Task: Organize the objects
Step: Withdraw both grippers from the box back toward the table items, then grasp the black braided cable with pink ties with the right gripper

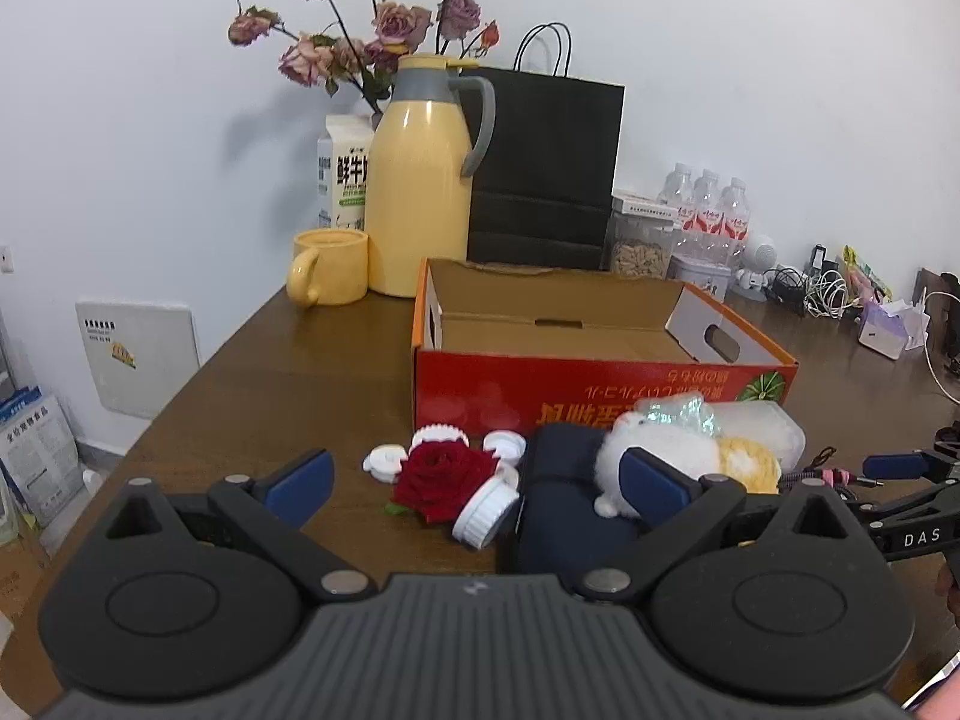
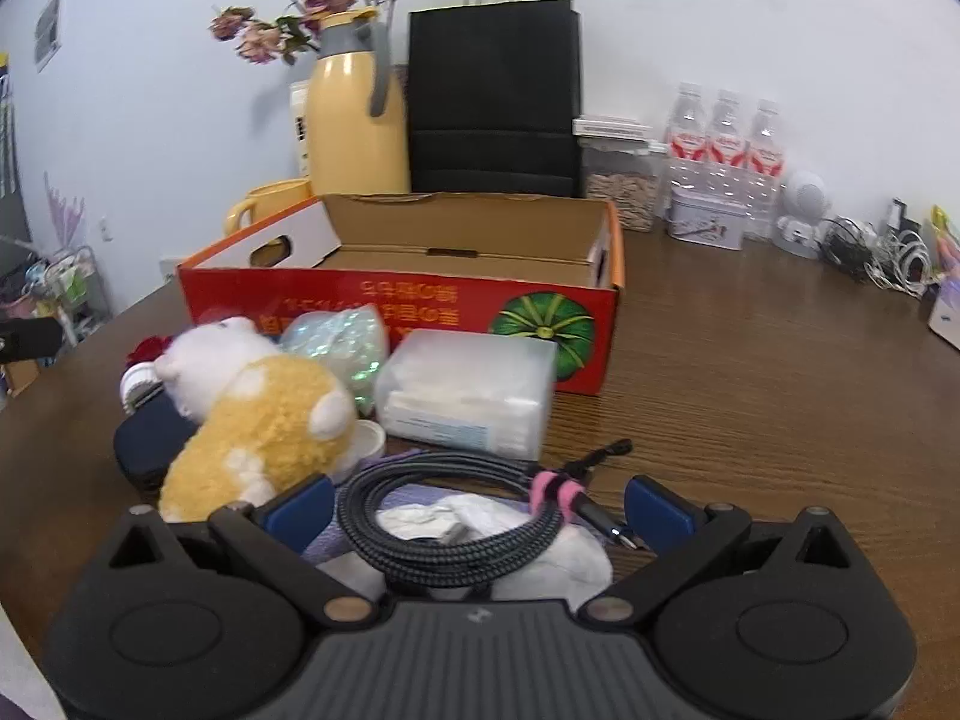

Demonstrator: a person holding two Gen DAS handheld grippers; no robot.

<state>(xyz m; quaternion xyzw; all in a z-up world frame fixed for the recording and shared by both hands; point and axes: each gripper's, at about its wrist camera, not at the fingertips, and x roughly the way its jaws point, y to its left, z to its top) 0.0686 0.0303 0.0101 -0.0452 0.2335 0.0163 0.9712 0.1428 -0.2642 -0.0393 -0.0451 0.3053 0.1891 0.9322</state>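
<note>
An open red cardboard box (image 1: 540, 384) (image 2: 420, 306) stands empty on the brown table. In front of it lie a red rose (image 1: 441, 477), white jar lids (image 1: 483, 513), a dark blue case (image 1: 564, 498), a white and yellow plush toy (image 1: 672, 456) (image 2: 258, 420), a clear plastic box (image 2: 474, 390) and a coiled black cable (image 2: 444, 516) on white cloth. My left gripper (image 1: 480, 480) is open over the rose and the case. My right gripper (image 2: 477, 510) is open around the cable coil, and it also shows at the right edge of the left wrist view (image 1: 900, 468).
At the back stand a yellow thermos (image 1: 420, 180), a yellow mug (image 1: 327, 267), a milk carton (image 1: 342, 174), dried roses, a black paper bag (image 1: 546, 168), water bottles (image 2: 726, 144), a tin (image 2: 708, 222) and tangled cables (image 2: 876, 252). The table's left edge drops to the floor.
</note>
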